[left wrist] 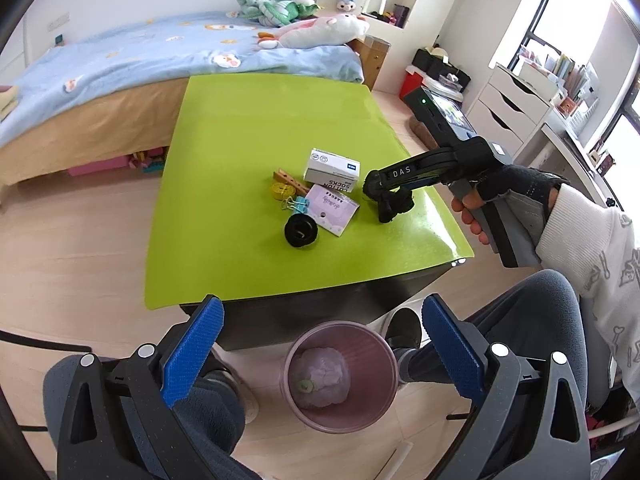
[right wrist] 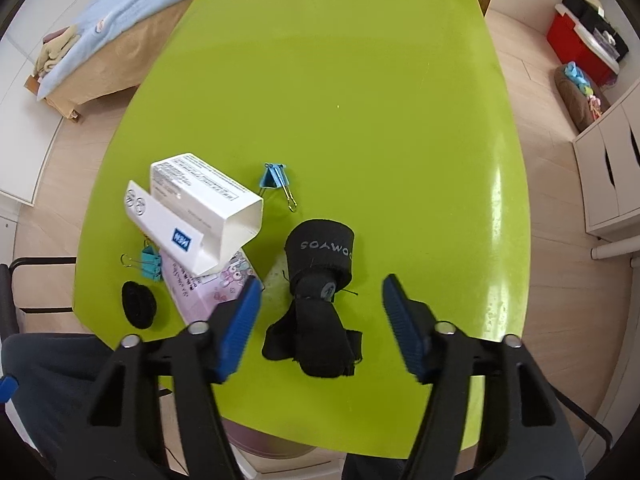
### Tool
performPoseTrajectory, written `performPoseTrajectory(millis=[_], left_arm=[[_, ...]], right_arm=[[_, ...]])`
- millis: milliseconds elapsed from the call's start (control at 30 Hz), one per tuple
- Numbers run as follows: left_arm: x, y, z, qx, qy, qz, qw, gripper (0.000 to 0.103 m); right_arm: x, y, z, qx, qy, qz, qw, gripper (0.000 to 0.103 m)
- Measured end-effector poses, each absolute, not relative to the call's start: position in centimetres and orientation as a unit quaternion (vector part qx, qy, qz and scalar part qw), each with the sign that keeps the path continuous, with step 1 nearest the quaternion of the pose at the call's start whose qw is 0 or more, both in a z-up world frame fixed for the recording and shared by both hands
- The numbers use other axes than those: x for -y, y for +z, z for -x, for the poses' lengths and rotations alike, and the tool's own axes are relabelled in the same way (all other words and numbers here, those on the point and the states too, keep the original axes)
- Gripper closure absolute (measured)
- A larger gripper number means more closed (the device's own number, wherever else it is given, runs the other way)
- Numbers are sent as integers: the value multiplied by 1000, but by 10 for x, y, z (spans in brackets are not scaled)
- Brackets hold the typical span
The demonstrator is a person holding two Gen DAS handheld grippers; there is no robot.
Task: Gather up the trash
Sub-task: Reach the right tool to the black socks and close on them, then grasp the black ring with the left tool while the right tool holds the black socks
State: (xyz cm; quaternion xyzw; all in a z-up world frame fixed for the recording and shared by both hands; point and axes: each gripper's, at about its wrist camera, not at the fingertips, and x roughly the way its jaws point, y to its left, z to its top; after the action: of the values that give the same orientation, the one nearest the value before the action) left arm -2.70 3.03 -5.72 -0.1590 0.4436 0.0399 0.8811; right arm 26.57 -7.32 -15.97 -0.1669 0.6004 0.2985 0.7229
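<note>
My left gripper is open and empty, held above a pink bin on the floor; the bin holds a crumpled pale bag. My right gripper is open over the green table, its fingers on either side of a black rolled strap marked DOMYOS. In the left wrist view the right gripper hangs over the same strap. A white open box, a pink packet, blue binder clips and a black round pad lie to its left.
A bed with a blue cover stands behind the table. White drawers and a desk are on the right. My knees and chair sit by the table's near edge. A wooden clothespin and yellow tape measure lie by the box.
</note>
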Motion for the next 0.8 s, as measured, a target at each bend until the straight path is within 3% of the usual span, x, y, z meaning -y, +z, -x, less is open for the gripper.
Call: performPoseTrajectory(millis=[67, 167, 800], left_arm=[[-31, -58, 26, -445, 40, 160, 880, 7], [-33, -59, 24, -445, 40, 162, 880, 7], [-42, -62, -32, -466, 26, 125, 875, 7]], right_arm=[[74, -165, -264, -605, 297, 170, 719, 66], [76, -166, -261, -604, 305, 165, 718, 77], [118, -103, -228, -546, 336, 106, 760, 79]])
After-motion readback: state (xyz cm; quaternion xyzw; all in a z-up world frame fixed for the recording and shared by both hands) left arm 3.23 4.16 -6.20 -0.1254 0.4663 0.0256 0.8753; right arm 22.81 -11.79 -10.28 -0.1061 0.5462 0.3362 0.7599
